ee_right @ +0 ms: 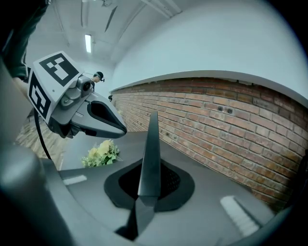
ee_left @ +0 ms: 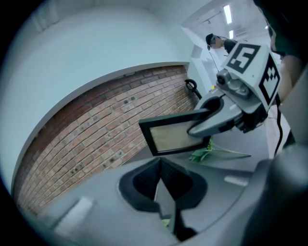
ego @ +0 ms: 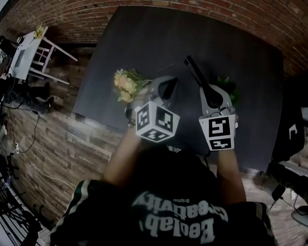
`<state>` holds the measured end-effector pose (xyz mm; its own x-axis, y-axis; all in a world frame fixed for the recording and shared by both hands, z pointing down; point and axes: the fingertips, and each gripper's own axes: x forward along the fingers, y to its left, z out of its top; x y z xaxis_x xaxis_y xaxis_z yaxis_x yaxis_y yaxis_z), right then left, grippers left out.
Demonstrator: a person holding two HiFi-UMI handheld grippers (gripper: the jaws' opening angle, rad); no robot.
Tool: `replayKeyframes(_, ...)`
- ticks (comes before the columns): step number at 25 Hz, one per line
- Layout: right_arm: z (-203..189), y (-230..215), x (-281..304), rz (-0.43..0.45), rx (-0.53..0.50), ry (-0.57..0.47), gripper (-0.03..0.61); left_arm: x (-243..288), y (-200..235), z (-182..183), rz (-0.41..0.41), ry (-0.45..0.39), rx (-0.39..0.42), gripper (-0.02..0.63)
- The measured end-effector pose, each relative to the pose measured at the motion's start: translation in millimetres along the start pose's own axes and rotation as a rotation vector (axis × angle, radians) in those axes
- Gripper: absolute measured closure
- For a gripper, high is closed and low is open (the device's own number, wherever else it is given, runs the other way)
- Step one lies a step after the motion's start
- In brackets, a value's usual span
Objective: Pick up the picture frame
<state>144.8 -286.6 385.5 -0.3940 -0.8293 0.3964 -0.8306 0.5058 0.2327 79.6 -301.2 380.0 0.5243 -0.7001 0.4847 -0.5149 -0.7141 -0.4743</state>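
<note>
The picture frame (ego: 196, 74) is a dark rectangle with a pale inset, held in the air above the table. My right gripper (ego: 212, 97) is shut on its near edge. In the right gripper view the frame (ee_right: 150, 153) stands edge-on between the right gripper's (ee_right: 146, 194) jaws. The left gripper view shows the frame's face (ee_left: 171, 137) with the right gripper (ee_left: 195, 127) clamped on one side. My left gripper (ego: 168, 87) hovers just left of it, shut, with nothing visible between its pads (ee_left: 163, 192). It also shows in the right gripper view as the left gripper (ee_right: 120, 129).
A bunch of yellow flowers (ego: 126, 85) lies on the dark table (ego: 148, 32) left of the grippers, and a green sprig (ego: 227, 83) lies to the right. A white chair (ego: 34, 52) stands at the far left and a black chair (ego: 292, 137) at the right, with a brick wall (ee_right: 216, 120) behind.
</note>
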Motion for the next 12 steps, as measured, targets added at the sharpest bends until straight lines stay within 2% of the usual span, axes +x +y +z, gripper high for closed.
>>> replayKeyframes(12,14.3,-9.8,-41.0,-0.031,-0.075,-0.047,0.561,-28.4,-7.2,43.0,0.069,-0.062,0.032,0.611)
